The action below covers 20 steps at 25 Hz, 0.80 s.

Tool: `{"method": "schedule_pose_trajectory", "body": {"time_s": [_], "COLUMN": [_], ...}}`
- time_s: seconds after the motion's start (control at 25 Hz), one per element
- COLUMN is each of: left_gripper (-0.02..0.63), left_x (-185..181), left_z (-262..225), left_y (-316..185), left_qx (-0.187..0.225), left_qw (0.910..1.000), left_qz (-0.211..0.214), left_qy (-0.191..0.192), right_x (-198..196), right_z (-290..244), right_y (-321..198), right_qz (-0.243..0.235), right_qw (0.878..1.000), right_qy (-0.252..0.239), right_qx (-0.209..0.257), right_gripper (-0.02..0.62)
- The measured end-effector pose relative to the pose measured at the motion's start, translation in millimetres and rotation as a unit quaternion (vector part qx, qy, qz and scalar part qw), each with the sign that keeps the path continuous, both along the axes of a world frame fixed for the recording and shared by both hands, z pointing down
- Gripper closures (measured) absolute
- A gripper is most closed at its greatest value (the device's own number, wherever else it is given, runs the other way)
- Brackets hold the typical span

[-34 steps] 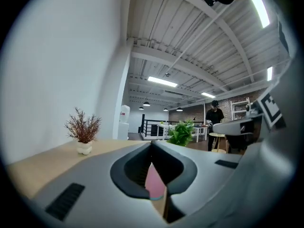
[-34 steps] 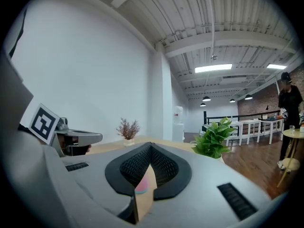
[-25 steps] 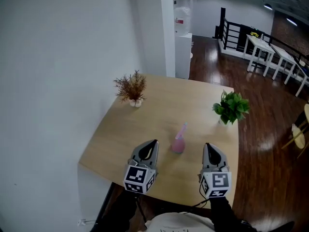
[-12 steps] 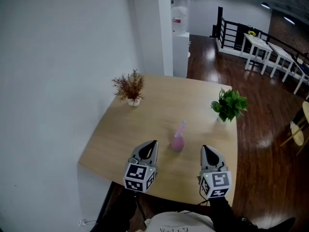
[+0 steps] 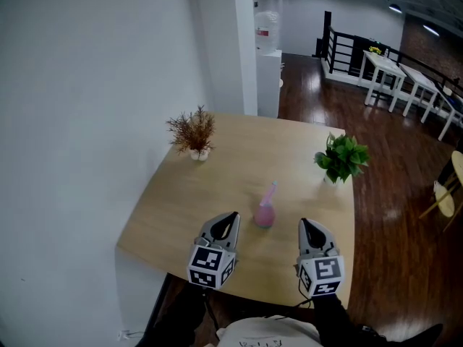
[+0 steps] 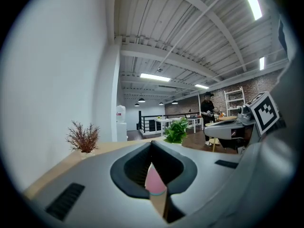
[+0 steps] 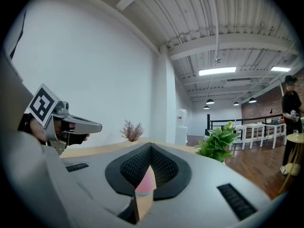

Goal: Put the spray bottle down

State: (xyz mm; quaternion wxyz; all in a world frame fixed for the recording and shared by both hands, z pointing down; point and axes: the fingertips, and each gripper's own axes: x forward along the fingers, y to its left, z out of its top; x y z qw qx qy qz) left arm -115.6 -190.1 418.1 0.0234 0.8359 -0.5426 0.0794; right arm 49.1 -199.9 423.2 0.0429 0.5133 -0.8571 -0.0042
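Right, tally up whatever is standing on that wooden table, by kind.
Pink spray bottle: 1
Potted plants: 2, the green plant and the dried brown plant
Total: 3

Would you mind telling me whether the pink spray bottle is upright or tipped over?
Upright: the spray bottle stands on its base on the table, nozzle up.

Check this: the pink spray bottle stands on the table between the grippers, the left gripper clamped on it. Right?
No. The spray bottle stands on the table between the left gripper and the right gripper, but the left one is shut empty, apart from it; the head view shows the gap.
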Motion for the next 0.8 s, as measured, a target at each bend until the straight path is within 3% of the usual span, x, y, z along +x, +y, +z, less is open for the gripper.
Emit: {"method": "schedule_pose_trajectory", "body": {"time_s": [0.8], "left_gripper": [0.609], "left_x": [0.3], "left_z": [5.1], "left_y": [2.6], "left_qx": [-0.004], "left_qw": [1.0], "left_qz": [-0.002], "left_qy": [-0.004], "right_x": [-0.5], "right_z": [5.1], "right_y": [0.6], "right_qz": [-0.004], "right_qw": [1.0], "right_qy": [0.001], "right_qx": [-0.005], "right_gripper": [0.613]}}
